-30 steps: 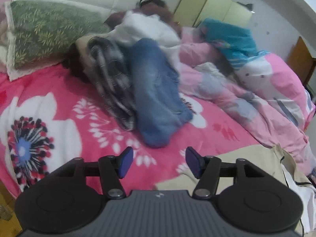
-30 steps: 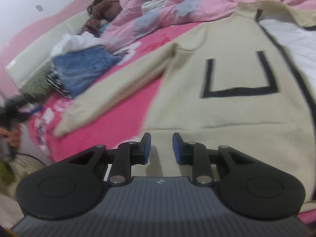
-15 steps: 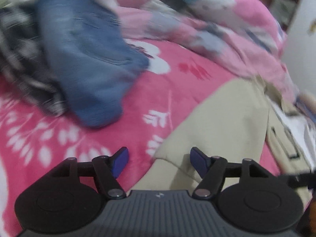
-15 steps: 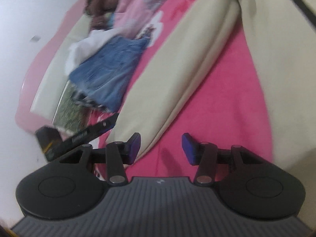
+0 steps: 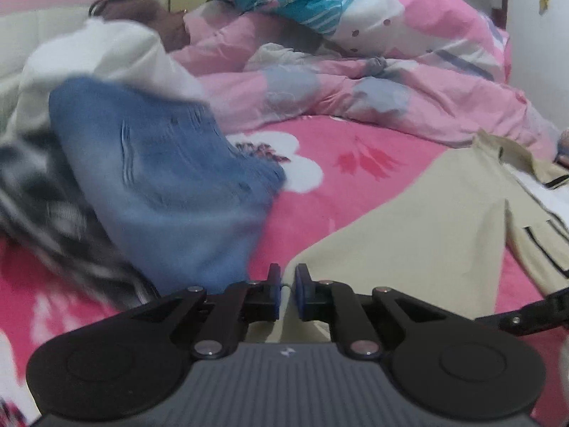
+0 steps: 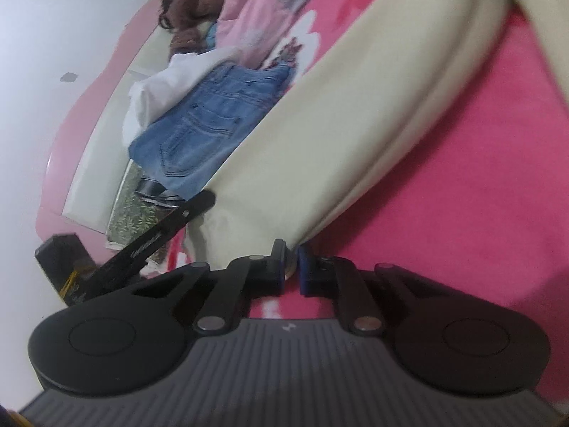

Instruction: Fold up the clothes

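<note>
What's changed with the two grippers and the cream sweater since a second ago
Both grippers went from open and hovering to pinched on the cream sweater's sleeve: the left gripper came down and right from the clothes pile onto the sleeve end, and the right gripper swung left off the sweater body onto the sleeve's edge. The jeans, the pink quilt and the bedsheet stayed put.
</note>
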`<action>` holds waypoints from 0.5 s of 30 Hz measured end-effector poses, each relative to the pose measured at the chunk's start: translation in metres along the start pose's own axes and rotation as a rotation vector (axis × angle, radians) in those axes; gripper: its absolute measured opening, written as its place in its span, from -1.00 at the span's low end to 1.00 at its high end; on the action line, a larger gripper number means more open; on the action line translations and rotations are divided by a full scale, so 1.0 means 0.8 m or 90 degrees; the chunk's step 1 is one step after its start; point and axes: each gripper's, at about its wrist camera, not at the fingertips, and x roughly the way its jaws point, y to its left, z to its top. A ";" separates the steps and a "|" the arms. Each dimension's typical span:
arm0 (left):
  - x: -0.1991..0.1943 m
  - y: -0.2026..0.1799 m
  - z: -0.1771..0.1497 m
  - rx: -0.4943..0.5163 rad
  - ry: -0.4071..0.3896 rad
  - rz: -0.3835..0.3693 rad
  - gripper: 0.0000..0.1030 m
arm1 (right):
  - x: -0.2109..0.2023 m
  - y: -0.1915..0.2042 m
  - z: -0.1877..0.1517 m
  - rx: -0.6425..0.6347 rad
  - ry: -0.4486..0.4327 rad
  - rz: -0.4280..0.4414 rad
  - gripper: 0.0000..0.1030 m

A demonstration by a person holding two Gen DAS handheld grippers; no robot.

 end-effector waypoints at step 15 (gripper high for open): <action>0.033 -0.034 0.003 0.130 0.013 0.147 -0.37 | 0.002 0.002 0.002 -0.043 0.009 -0.041 -0.51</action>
